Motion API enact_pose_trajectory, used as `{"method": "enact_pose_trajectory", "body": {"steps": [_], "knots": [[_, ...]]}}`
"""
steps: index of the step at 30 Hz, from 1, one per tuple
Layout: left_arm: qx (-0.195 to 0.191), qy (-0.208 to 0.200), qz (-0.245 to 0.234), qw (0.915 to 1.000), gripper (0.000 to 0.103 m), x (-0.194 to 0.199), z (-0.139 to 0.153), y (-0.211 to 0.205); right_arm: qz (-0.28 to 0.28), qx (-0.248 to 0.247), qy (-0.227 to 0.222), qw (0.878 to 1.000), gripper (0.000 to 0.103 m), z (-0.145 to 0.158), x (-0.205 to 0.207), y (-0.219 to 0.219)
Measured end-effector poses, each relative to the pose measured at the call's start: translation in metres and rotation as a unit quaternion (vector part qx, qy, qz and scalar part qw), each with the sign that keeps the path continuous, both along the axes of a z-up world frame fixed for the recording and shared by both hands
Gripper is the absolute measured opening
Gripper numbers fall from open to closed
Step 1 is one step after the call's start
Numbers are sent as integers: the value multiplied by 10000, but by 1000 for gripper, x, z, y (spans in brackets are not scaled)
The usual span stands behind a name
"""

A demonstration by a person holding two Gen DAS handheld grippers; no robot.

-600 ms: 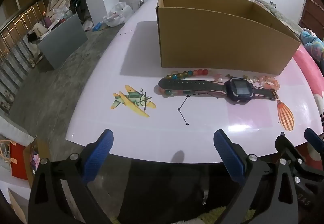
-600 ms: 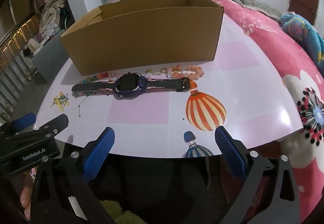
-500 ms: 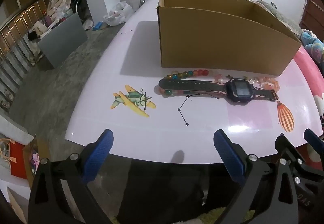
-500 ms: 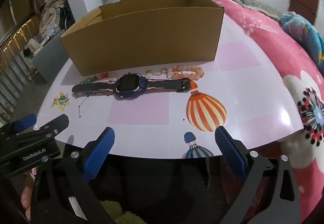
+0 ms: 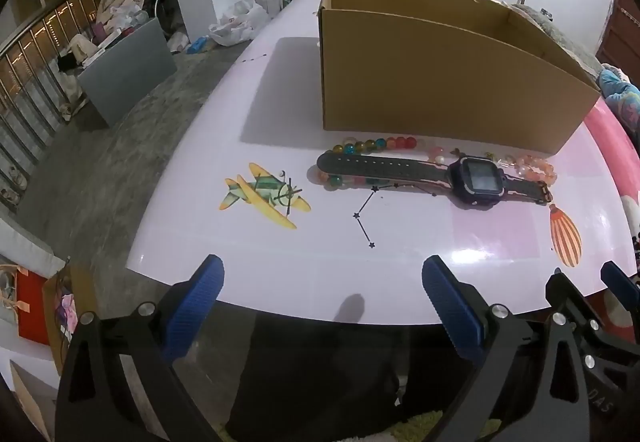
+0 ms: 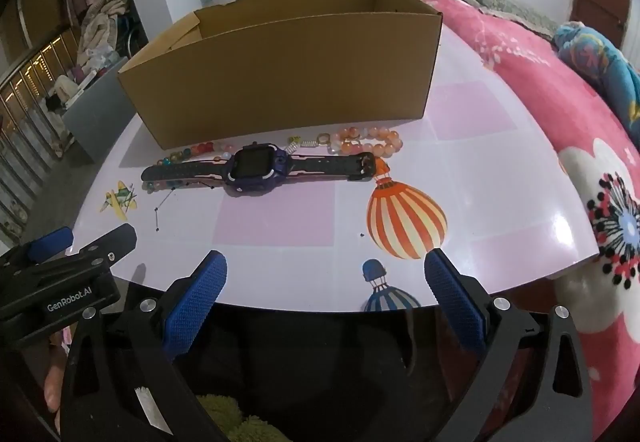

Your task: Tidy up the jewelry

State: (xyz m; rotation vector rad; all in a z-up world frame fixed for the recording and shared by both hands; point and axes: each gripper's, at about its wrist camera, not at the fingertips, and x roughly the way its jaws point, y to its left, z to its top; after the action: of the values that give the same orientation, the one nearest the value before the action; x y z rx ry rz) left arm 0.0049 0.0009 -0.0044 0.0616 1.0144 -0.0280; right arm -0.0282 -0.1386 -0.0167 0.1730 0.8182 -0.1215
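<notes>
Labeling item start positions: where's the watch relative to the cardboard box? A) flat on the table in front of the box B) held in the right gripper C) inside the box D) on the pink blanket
A: the watch lies flat on the table just in front of the cardboard box, strap stretched out over the bead bracelets; both grippers are open, well short of it.

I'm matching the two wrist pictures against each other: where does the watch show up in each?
Left wrist: the watch lies right of centre, its strap running left, in front of the box.
Right wrist: the watch lies left of centre, before the box.
Shared landmark: the balloon print just past the strap's buckle end.
</notes>
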Motion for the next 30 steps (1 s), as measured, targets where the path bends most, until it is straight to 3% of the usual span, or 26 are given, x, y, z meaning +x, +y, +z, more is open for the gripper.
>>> {"method": "enact_pose_trajectory", "body": {"steps": [30], "knots": [[-30,23,24,10000,97,-2,2,1,4,-84,-36,10000,95,3,0,1]]}}
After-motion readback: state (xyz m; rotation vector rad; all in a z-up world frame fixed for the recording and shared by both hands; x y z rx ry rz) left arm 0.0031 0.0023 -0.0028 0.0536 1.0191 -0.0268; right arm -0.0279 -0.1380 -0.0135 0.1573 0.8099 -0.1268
